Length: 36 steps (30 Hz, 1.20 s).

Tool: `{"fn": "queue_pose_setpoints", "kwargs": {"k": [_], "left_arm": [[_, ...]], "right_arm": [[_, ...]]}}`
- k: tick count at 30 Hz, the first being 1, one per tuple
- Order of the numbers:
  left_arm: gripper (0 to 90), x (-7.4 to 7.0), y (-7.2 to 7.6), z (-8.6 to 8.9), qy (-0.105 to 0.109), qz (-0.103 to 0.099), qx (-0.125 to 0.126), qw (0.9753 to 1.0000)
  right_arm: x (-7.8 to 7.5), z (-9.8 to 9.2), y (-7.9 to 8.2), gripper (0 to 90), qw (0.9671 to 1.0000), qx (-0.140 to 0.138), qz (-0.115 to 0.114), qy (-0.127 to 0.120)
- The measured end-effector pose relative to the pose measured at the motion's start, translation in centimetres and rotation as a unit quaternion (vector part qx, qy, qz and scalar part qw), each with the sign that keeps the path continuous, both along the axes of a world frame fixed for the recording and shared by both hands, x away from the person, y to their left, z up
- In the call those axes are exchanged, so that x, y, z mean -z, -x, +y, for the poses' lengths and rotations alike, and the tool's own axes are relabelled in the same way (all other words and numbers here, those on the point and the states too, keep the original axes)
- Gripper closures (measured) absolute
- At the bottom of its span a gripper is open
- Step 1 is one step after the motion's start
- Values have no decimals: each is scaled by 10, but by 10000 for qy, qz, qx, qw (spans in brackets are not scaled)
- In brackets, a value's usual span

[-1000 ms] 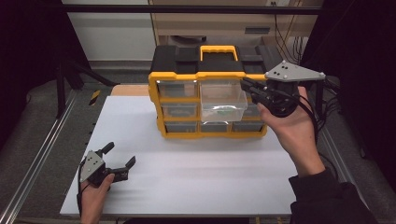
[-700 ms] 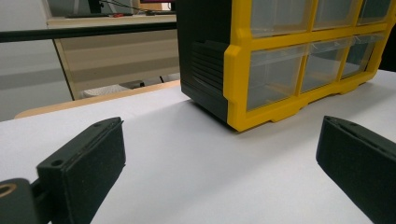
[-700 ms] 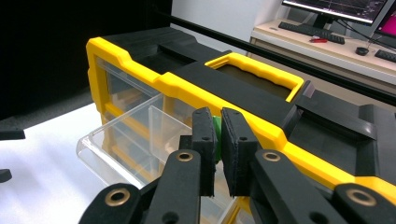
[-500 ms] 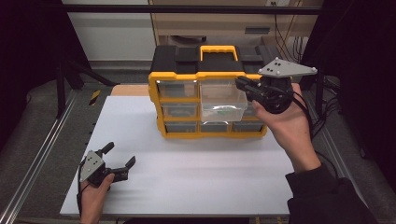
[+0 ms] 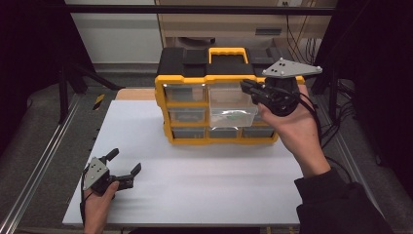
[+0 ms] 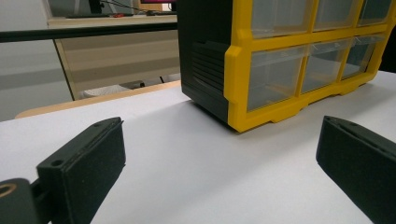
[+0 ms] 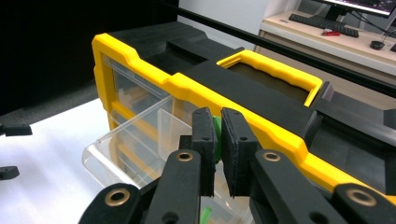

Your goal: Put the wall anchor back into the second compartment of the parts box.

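Pinching a small green piece [image 7: 216,140] between nearly closed fingers, our right gripper [image 5: 254,91] holds it above the open drawer [image 5: 233,113] of the organizer [image 5: 214,78]. Our left gripper [image 5: 122,169] rests spread on the tabletop [image 5: 204,180]. We risk the piece slipping outside the drawer if released off-centre.

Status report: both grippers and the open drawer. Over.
Left gripper open, idle on table. Right gripper shut on green piece above pulled-out clear drawer of organizer. Nothing blocking.

Organizer [image 5: 214,105] blocks table [image 5: 195,195] rear; pulled-out drawer [image 5: 233,113] juts forward; front open
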<state>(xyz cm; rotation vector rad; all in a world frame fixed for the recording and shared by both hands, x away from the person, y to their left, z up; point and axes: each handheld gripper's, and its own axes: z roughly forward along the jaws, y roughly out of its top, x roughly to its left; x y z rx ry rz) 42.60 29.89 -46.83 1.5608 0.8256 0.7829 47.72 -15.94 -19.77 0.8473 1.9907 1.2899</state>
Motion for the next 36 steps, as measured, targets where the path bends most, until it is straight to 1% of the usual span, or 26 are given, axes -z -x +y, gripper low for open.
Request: {"fn": "queue_pose_setpoints", "kwargs": {"k": [17,29,36], "left_arm": [[11,0,0,0,0,-1,0,10000],[11,0,0,0,4,1,2,10000],[11,0,0,0,2,2,4,10000]], "right_arm": [[-1,11,-6,842,9997,-38,136,223],[1,19,-9,841,9986,-94,255,448],[3,21,-11,840,9976,-68,406,558]]}}
